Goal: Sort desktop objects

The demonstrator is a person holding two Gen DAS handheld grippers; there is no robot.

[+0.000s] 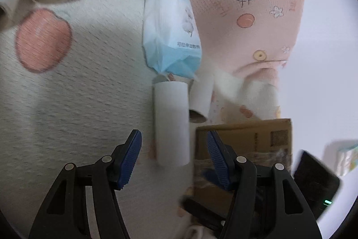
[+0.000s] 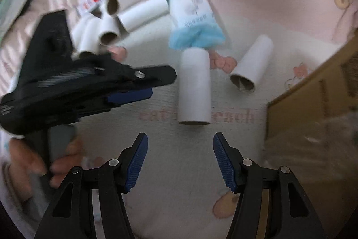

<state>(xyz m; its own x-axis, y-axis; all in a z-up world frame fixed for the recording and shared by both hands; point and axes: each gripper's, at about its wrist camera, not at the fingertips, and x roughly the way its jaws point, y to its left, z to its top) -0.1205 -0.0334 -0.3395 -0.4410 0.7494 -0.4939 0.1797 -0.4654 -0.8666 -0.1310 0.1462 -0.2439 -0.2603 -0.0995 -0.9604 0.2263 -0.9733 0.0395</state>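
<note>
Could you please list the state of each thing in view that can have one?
left gripper: open, empty
right gripper: open, empty
nearest paper tube: lying flat, apart from both grippers
second paper tube: lying, open end toward camera
blue tissue pack: lying, crumpled end toward tubes
tube pile: heaped together

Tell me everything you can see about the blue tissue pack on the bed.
The tissue pack is a soft plastic packet, pale blue with a white face printed with a small plant-like picture and text. It lies flat on the patterned blanket, its crumpled blue end toward both grippers. That end touches a white cardboard tube; another tube meets its far end. Neither gripper holds it.
</note>
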